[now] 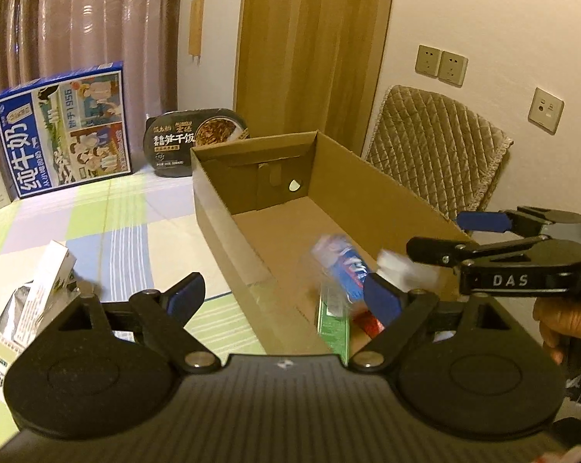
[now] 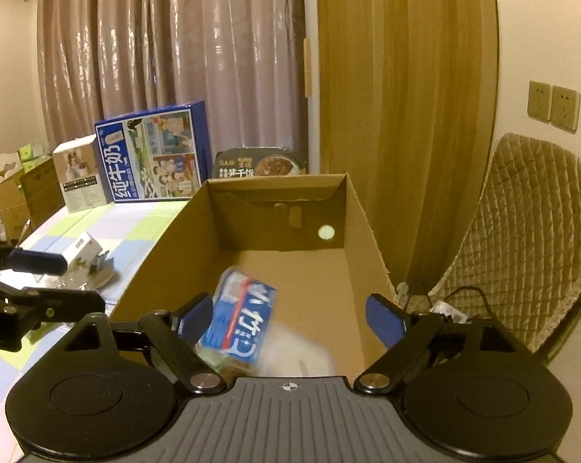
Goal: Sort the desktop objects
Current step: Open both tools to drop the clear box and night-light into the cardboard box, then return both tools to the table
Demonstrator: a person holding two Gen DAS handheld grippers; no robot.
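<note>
My right gripper (image 2: 290, 318) hangs over the near end of the cardboard box (image 2: 352, 270), jaws spread wide and empty. Just below them, inside the box, a blurred blue packet (image 2: 242, 320) lies loose, its long axis running away from me. My left gripper (image 1: 282, 297), jaws also apart and empty, straddles the box's left wall. I judge it nearer the small white carton (image 1: 49, 281) left of the box on the counter (image 1: 136, 231).
</note>
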